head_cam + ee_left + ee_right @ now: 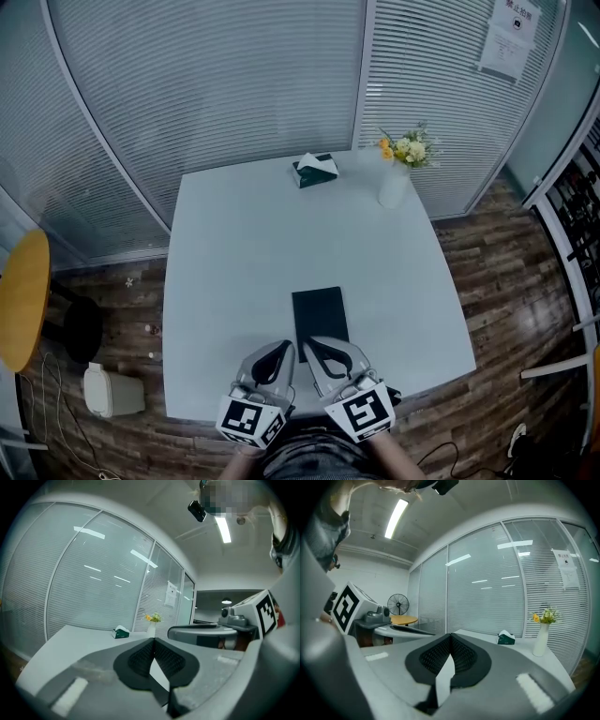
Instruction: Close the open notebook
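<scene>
Nothing legible. A paper notice [514, 36] on the glass wall [281, 84] carries print too small to read. The left tool [287, 346] and right tool [308, 342] bear only square markers, no letters.

One table [244, 244], one notebook [320, 314], one tissue box [314, 170], one flower vase [395, 183], two tools [285, 346] [310, 342].
</scene>
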`<state>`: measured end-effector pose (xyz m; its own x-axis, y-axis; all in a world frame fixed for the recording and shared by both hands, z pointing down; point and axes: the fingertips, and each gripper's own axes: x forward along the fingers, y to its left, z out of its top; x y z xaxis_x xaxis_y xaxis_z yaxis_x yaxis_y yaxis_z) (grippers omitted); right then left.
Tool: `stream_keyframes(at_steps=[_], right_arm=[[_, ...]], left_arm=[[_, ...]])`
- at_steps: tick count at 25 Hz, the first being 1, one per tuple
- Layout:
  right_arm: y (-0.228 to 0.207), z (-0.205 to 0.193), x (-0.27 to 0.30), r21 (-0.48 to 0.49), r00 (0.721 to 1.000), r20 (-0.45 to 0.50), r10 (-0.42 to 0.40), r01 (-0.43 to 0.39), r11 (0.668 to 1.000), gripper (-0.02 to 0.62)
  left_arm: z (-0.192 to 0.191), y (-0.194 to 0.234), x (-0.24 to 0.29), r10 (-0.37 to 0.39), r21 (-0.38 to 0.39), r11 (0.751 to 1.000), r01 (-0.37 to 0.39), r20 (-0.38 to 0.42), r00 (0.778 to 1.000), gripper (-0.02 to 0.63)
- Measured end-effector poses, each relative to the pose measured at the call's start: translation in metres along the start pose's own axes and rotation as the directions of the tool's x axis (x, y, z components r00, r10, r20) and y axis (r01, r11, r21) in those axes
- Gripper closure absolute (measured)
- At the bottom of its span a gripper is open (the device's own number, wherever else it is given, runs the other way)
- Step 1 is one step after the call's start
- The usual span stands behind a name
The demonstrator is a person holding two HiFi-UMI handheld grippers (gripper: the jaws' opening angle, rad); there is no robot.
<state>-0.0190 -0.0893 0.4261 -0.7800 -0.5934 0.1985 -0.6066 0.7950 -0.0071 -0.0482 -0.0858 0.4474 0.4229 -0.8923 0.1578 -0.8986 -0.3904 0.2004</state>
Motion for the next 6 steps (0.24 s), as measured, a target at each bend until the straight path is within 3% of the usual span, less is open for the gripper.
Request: stream_keyframes(at_steps=[6], right_arm=[[-0.0016,0.0,0.0031,0.004,1.0,-0.005,-0.004,0.004,1.0,0.594]], left_arm=[[0.0004,0.0011,0.0027,-0.014,0.016,1.0,0.014,-0.005,1.0,0.601]])
